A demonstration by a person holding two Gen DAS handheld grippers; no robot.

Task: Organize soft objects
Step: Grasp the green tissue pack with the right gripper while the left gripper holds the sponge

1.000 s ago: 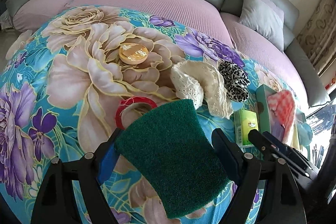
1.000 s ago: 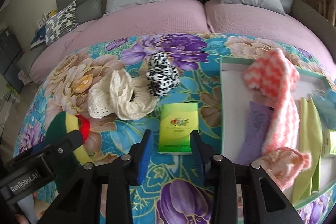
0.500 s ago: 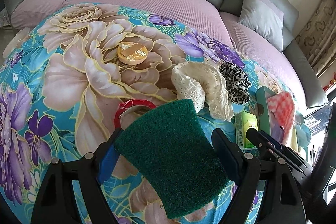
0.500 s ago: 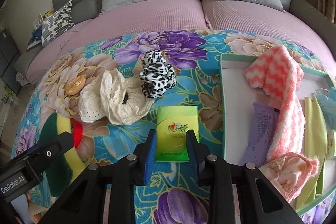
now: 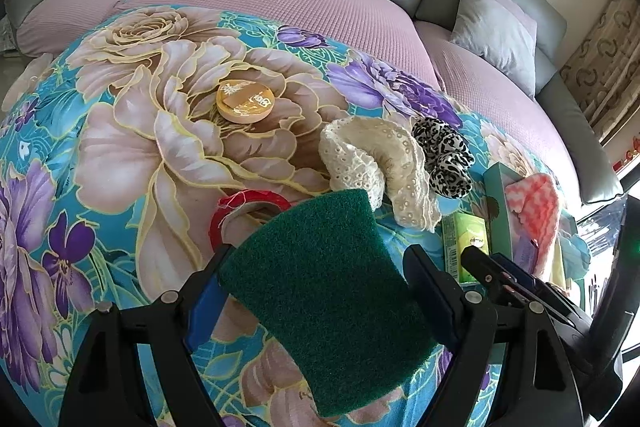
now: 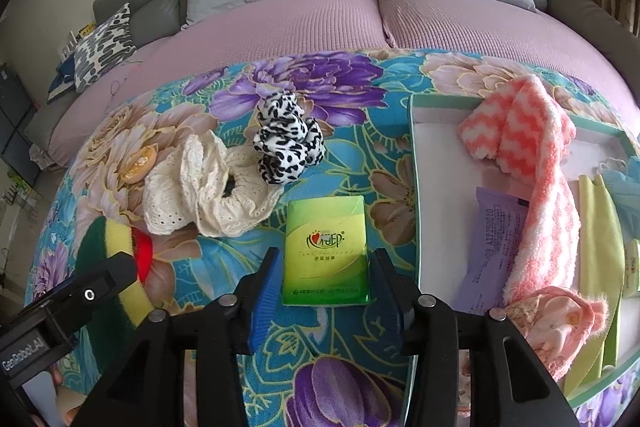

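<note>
My left gripper [image 5: 318, 255] is shut on a green scouring sponge [image 5: 332, 307], which hangs over the flowered cloth; its yellow side [image 6: 120, 239] shows in the right wrist view. My right gripper [image 6: 326, 255] is low over a green tissue pack [image 6: 325, 227]. Its jaws are opening, one on each side of the pack, and the pads do not press on it. Further back lie a cream lace scrunchie [image 6: 208, 187] and a leopard-print scrunchie [image 6: 288, 147].
A teal-rimmed box [image 6: 440, 99] on the right holds a pink-and-white fluffy cloth [image 6: 532, 155], a purple packet [image 6: 496, 239] and a yellow-green cloth [image 6: 596, 227]. A red tape roll [image 5: 248, 203] and a round gold tin [image 5: 245, 99] lie on the cloth. A sofa [image 6: 320, 19] stands behind.
The right gripper came down closer to the tissue pack; its jaws narrowed, then widened around it. The left gripper and its sponge stayed put.
</note>
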